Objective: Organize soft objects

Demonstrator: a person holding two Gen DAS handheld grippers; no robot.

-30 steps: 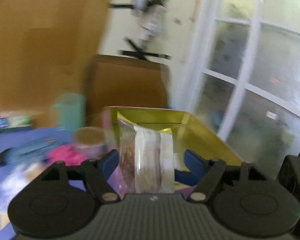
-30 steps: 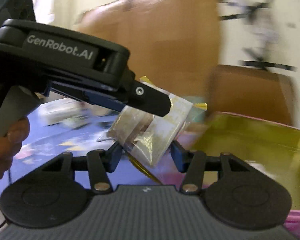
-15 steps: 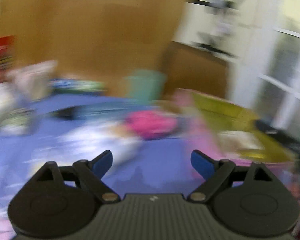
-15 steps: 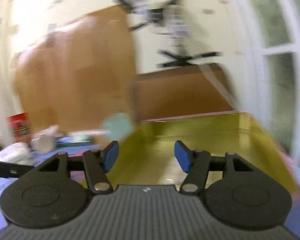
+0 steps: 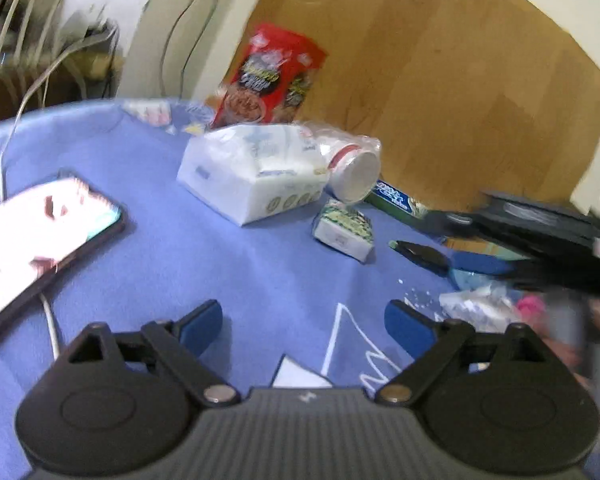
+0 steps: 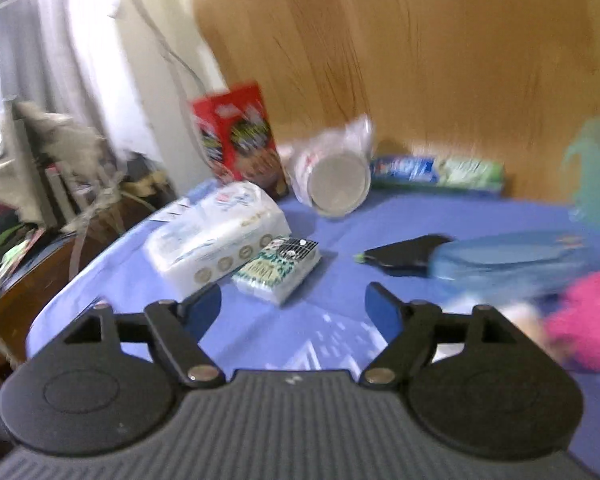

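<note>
My left gripper (image 5: 305, 322) hangs low over the blue tablecloth (image 5: 228, 264), its jaws opening with nothing between them. My right gripper (image 6: 294, 306) is likewise opening and empty. Ahead of both lie a white tissue pack (image 5: 252, 172) (image 6: 216, 236) and a small green-and-white pack (image 5: 344, 228) (image 6: 280, 268); the small pack sits just beyond the right fingertips. A pink soft object (image 6: 584, 320) lies blurred at the right. The right gripper's black body (image 5: 540, 236) crosses the right edge of the left wrist view.
A red snack bag (image 5: 272, 76) and a bagged white cup (image 5: 352, 168) stand behind the tissue pack. A phone (image 5: 40, 236) on a cable lies at the left. A black clip (image 6: 408, 256), blue pouch (image 6: 508, 256), blue-green box (image 6: 436, 170) and teal cup (image 6: 596, 176) sit right.
A second ago both grippers held a clear packet over a yellow-green bin. The packet has left both, and both have swung left to the cluttered table with jaws wider.
</note>
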